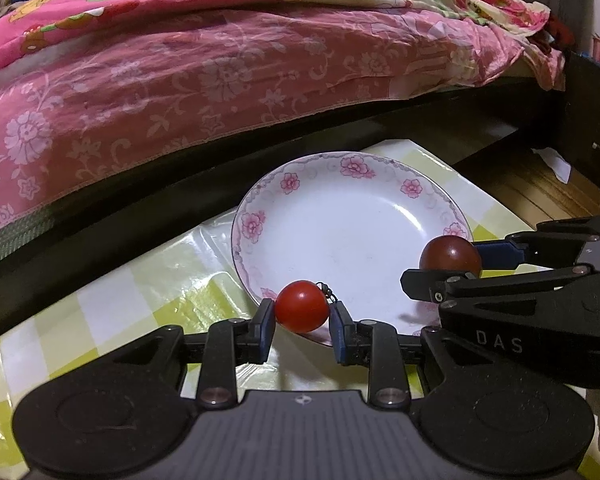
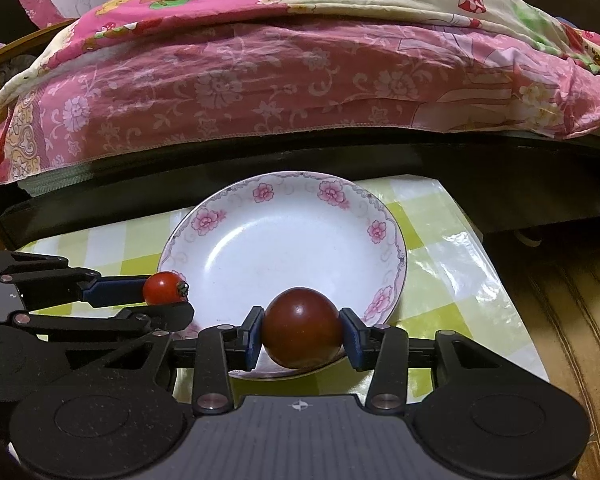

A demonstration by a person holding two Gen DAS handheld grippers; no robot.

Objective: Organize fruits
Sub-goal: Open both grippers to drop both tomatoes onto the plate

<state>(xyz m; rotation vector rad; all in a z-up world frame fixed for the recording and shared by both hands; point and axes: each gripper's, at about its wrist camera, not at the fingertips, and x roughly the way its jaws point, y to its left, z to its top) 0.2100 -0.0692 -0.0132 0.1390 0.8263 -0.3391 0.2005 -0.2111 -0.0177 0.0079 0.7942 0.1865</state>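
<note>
where bed [image 1: 180, 80] looms, checkered tablecloth [image 1: 148, 280] spreads.

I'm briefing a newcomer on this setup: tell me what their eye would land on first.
First, the two fruits clamped over the near rim of the floral plate: a bright red cherry tomato in the left gripper, and a larger dark red tomato in the right gripper. Behind, the pink floral bedsheet fills the background above the green checkered tablecloth.
</note>
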